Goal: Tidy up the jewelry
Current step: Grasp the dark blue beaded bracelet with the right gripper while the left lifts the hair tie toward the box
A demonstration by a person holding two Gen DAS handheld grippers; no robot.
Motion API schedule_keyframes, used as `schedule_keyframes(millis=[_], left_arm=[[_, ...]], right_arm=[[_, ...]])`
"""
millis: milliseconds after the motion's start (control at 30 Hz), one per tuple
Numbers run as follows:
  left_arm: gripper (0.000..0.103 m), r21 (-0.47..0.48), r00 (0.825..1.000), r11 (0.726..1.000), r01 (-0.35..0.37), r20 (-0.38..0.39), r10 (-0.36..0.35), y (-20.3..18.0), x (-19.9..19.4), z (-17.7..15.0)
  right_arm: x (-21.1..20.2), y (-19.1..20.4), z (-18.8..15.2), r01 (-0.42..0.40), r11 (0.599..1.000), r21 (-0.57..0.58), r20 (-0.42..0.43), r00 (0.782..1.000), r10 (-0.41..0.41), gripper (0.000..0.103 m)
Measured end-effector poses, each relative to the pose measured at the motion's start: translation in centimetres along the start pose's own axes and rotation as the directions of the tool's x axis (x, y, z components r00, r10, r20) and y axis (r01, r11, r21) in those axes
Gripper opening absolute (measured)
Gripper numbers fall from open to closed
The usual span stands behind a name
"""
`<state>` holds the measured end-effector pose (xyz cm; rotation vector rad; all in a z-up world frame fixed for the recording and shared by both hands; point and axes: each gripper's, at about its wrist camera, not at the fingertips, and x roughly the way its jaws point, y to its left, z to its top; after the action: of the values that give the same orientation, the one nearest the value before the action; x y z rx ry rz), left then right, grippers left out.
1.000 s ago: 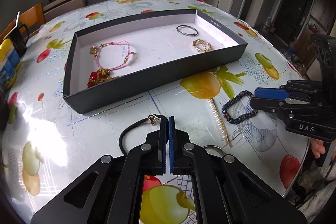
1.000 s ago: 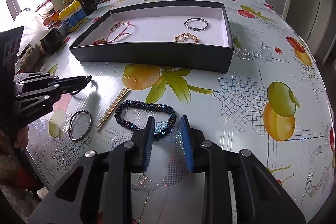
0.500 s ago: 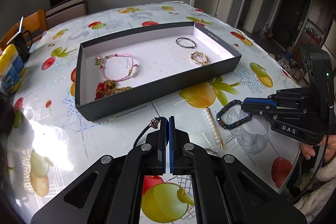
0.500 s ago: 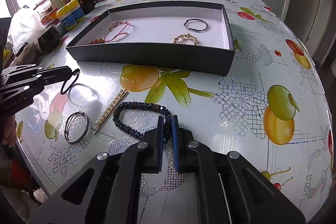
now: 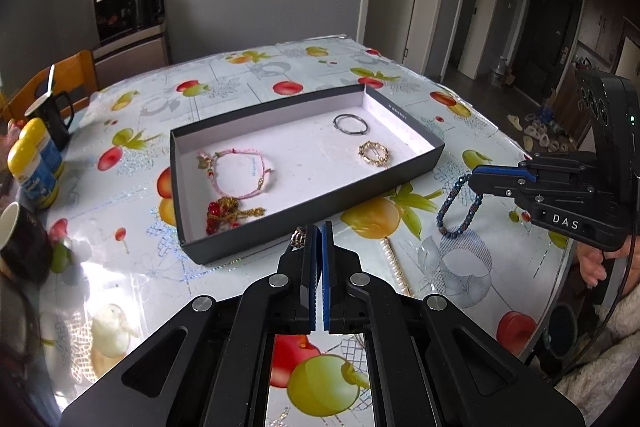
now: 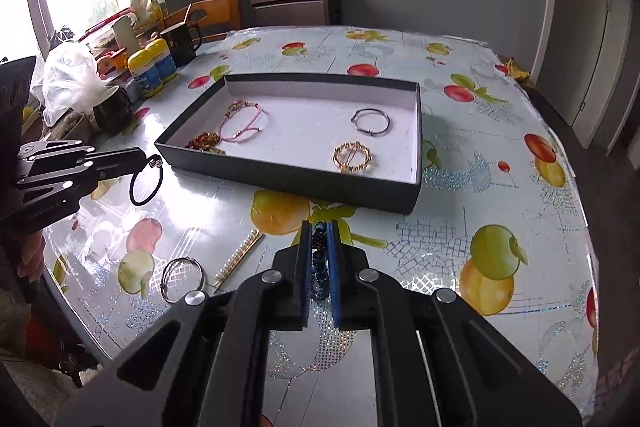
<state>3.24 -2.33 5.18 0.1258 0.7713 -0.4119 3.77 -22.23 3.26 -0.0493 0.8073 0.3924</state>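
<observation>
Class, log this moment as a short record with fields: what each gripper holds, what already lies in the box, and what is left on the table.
left gripper: shut on black cord bracelet, lifted
right gripper: shut on blue beaded bracelet, lifted
black box: pink cord bracelet, red-and-gold piece, silver bangle, gold ring-shaped piece
left on table: pearl bar, wire bangle

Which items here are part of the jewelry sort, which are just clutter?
Job: black tray; blue beaded bracelet in right gripper; black cord bracelet in left gripper; pearl clip; wire bangle.
Clutter: yellow-capped bottles; black mug.
</observation>
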Motion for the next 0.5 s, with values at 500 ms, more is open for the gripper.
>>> schedule_keyframes(millis=[500], left_arm=[[0.002,0.02,0.999,1.0,0.014,0.033,-0.015,1.6,3.0,6.4]], right_arm=[[1.3,-0.4,8.0,-0.007,1.0,-0.004,0.087,0.996,0.007,0.007]])
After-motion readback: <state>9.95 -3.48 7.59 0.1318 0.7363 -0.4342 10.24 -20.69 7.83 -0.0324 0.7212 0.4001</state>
